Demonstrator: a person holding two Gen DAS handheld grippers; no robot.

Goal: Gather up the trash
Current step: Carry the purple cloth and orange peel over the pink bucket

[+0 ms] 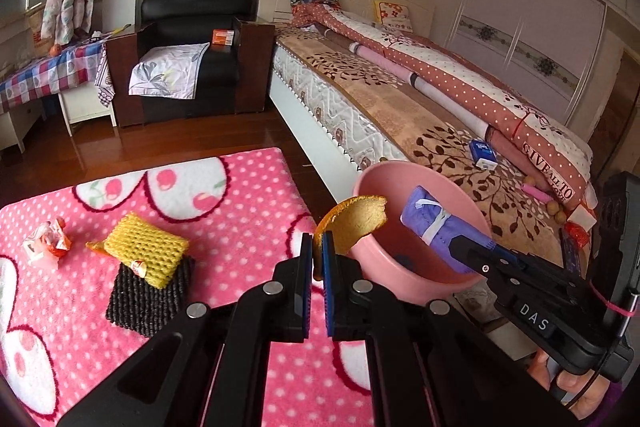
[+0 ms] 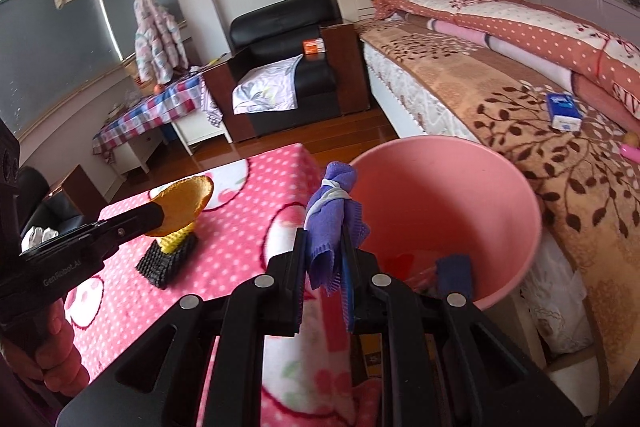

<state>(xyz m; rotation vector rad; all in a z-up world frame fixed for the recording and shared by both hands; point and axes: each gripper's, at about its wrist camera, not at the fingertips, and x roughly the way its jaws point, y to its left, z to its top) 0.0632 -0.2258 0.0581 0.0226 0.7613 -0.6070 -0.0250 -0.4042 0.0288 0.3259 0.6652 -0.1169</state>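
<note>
My left gripper [image 1: 317, 259] is shut on a curved orange peel [image 1: 354, 221], held just left of the pink bin's rim [image 1: 404, 169]. My right gripper [image 2: 324, 259] is shut on a bunched purple cloth [image 2: 332, 211] at the near-left rim of the pink bin [image 2: 500, 195]; the left wrist view shows that cloth [image 1: 436, 223] over the bin's mouth. Inside the bin lie a dark blue scrap [image 2: 454, 273] and something red. On the pink dotted blanket [image 1: 248, 211] lie a yellow foam net [image 1: 146, 247] on a black mat [image 1: 150, 291], and a crumpled wrapper [image 1: 46, 241].
A bed [image 1: 420, 115] with brown leaf-pattern cover runs along the right, with a blue tissue pack [image 1: 483, 154] and small items on it. A black armchair [image 1: 192, 39] and a checked-cloth table [image 1: 48, 71] stand at the back. Wooden floor [image 1: 180, 139] lies between.
</note>
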